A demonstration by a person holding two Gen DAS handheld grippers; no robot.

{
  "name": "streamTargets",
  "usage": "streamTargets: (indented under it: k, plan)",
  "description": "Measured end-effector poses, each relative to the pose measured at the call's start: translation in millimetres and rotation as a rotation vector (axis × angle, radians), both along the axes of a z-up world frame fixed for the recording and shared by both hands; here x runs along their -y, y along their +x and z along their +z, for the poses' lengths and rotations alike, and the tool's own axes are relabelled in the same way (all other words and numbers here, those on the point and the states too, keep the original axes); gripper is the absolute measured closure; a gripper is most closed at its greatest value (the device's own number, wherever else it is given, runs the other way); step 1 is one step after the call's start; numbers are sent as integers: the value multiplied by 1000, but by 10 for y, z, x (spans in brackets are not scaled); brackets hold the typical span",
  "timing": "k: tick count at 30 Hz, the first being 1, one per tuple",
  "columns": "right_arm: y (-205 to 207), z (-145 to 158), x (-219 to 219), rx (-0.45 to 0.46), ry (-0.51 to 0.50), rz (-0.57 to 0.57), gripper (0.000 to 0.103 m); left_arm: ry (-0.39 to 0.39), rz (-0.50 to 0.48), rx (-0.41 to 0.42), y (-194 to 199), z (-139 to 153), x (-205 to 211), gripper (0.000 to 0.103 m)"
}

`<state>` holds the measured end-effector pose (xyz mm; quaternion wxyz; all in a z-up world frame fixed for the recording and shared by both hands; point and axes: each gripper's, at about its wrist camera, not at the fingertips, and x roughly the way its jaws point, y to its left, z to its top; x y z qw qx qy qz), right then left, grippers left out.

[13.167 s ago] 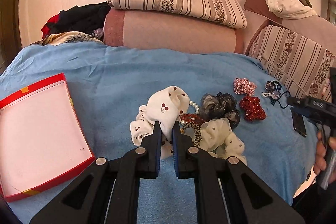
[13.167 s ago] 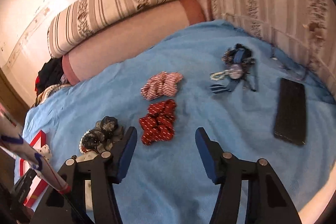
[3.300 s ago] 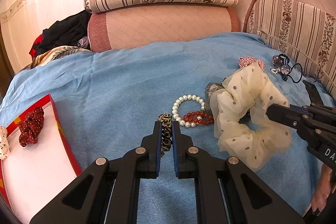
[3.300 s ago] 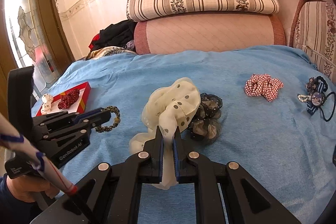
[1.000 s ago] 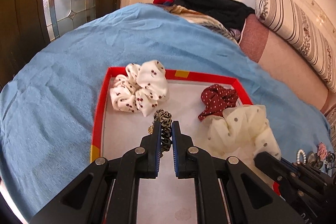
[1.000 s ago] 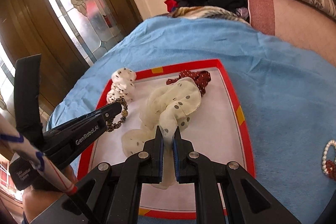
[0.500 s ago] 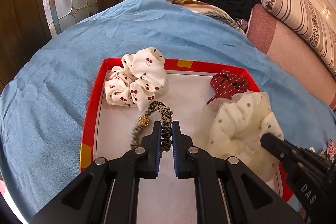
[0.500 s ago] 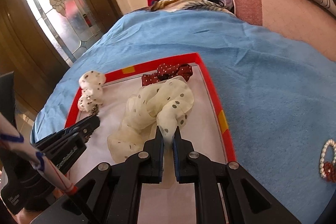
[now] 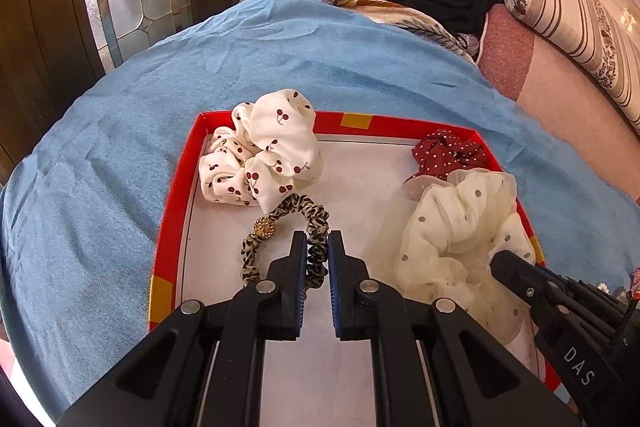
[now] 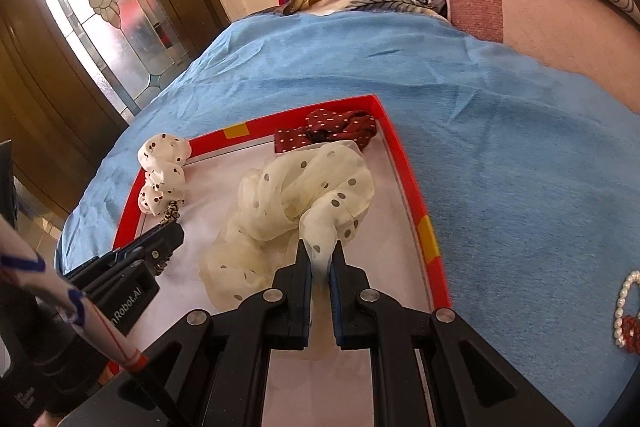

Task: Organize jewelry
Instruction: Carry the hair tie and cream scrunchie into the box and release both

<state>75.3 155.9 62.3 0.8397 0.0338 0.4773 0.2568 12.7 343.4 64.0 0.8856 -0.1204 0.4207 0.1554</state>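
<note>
Both grippers, left [image 9: 318, 247] and right [image 10: 320, 255], lowered into tray [image 9: 400, 126].

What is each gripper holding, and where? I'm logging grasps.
Left gripper pinches the leopard-print hair tie on its right side; right gripper pinches a fold of the cream dotted scrunchie.

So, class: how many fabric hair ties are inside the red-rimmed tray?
4: white cherry-print scrunchie far left; leopard-print tie with gold bead in the left gripper; dark red dotted scrunchie far right; cream dotted chiffon scrunchie in the right gripper.
</note>
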Motion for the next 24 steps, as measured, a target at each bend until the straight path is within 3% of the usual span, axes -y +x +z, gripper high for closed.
streamTargets:
  k: [4, 8, 15, 19, 24]
  plan:
    - [12, 1, -85, -2, -2, 12, 94, -3, 18, -8, 17, -22, -30, 92]
    - [12, -2, -149, -1, -15, 23, 91, -2, 28, -10, 14, -27, -46, 82]
    - [8, -1, -117, -13, -6, 16, 87, 1, 31, -2, 4, -13, -50, 75]
    - [-20, 40, -90, -9, 4, 18, 76, 6, 38, 13, -15, 21, -39, 62]
    - [-67, 96, -54, 5, 8, 19, 75, 9, 41, 18, -17, 49, -35, 61]
